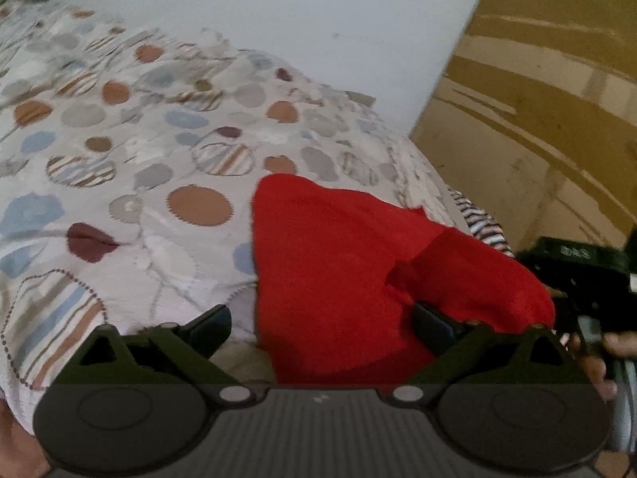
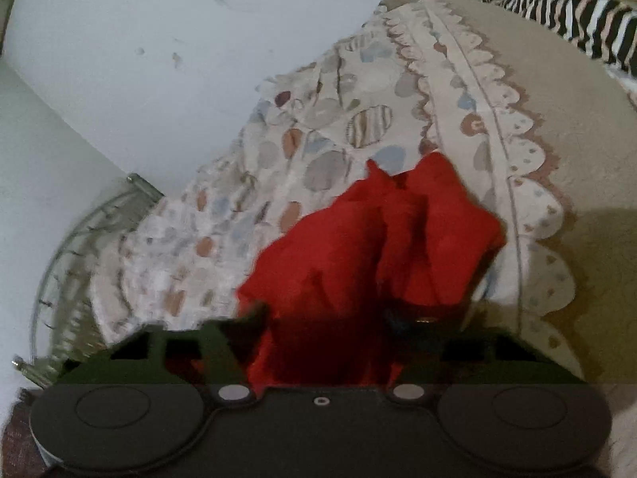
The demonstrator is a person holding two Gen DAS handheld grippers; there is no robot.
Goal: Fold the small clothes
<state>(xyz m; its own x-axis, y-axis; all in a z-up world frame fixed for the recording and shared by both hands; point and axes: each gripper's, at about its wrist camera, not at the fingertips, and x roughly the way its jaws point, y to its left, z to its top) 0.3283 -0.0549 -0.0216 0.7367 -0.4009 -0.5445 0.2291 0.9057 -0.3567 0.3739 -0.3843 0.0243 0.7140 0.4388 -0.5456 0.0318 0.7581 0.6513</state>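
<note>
L gripper (image 1: 322, 326) stood wide open; red garment (image 1: 358, 271) draped over its right finger (image 1: 432, 324) only, left finger bare above the patterned bedspread (image 1: 119, 139), so no real grip there. Garment sat bunched at the bed's edge, striped cloth (image 1: 483, 223) just beyond. R gripper (image 2: 324, 318) was about half open w/ red cloth bunched betw. its fingers; blur meant I couldn't tell if the pads actually pinched. My read: pinch one hem corner per gripper, lift, pull apart till taut, lay flat on the bed before any fold. Grabbing bunched layers risks a lumpy fold.
</note>
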